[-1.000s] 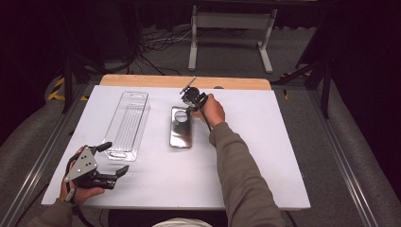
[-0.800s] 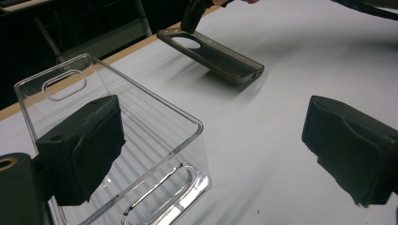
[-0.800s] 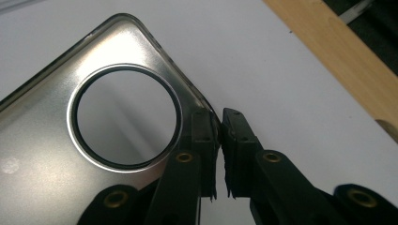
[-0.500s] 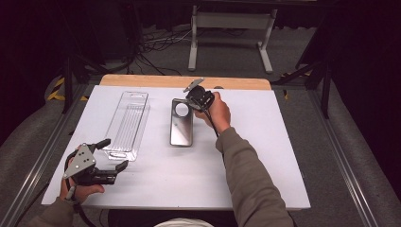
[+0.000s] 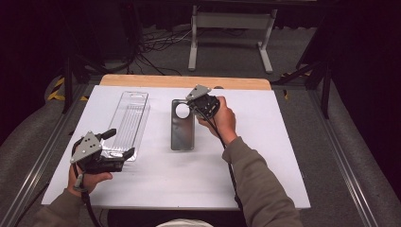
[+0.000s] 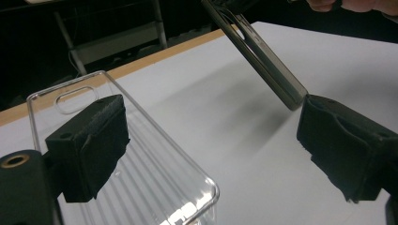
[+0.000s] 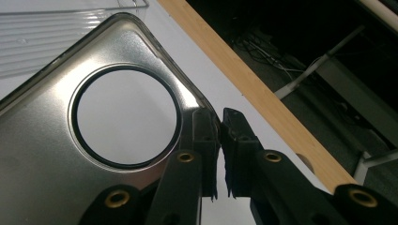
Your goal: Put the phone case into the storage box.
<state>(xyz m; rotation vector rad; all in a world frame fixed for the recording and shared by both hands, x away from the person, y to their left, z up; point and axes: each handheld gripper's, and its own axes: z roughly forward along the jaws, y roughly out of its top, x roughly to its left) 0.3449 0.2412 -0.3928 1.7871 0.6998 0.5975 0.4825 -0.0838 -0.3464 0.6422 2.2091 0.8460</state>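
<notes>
My right hand (image 5: 222, 118): reaches over the table's (image 5: 283, 156) far half.
Right gripper (image 7: 219, 133): my jaws pinch the grey phone case's (image 5: 182, 127) top edge, its far end lifted.
Left gripper (image 5: 118, 144): jaws wide apart, empty, astride the clear case's (image 6: 141, 159) near corner.
Writing: none readable.

Dim room, grey floor (image 5: 227, 56), perhaps carpet
</notes>
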